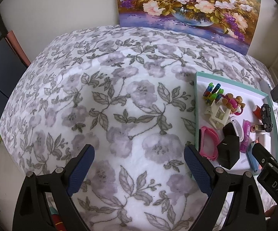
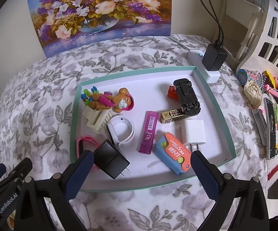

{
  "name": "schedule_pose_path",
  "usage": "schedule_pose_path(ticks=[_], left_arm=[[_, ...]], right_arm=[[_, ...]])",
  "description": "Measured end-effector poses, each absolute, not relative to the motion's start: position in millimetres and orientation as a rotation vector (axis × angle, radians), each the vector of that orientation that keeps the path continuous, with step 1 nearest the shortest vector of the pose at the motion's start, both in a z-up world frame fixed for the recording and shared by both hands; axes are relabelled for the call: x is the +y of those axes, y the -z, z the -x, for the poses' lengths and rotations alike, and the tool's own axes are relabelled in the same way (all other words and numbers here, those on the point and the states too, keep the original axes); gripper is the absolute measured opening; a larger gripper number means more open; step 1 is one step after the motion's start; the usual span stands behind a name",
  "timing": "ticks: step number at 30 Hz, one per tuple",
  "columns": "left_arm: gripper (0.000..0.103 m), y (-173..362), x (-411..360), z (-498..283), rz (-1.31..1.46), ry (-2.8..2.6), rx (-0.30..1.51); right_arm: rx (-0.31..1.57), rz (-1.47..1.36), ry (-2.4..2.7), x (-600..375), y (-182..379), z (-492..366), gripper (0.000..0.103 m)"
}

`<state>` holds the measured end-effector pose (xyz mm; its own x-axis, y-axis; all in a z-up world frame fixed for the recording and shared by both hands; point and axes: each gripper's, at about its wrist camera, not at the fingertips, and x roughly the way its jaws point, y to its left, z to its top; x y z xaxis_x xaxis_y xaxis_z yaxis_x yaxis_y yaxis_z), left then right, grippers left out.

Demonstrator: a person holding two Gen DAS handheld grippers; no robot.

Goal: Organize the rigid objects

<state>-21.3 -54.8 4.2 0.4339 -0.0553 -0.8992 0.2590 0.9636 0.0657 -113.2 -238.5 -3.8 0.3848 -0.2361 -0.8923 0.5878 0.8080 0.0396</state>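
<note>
A shallow white tray with a teal rim (image 2: 212, 96) lies on a floral cloth and holds several small things: a black charger (image 2: 111, 158), a white charger (image 2: 193, 132), an orange-and-blue carrot knife (image 2: 174, 156), a purple stick (image 2: 149, 131), a black toy car (image 2: 187, 96), a bear figure (image 2: 117, 101) and a pink band (image 2: 85, 142). My right gripper (image 2: 140, 171) is open and empty over the tray's near edge. My left gripper (image 1: 139, 165) is open and empty over bare cloth, left of the tray (image 1: 196, 105).
A flower painting (image 2: 100, 13) leans on the back wall. A black plug adapter (image 2: 214, 57) on a white power strip stands behind the tray. Tape rolls, clips and other clutter (image 2: 264, 100) lie right of the tray, beside a white lattice basket (image 2: 273, 38).
</note>
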Motion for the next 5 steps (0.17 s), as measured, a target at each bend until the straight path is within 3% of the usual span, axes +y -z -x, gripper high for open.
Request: schedule_pose_path(ticks=[5], left_arm=[[0.094,-5.8,-54.7,21.7,-0.203,0.191,1.099]], right_arm=[[1.054,-0.382,0.541,-238.9,4.4,113.5,0.102]])
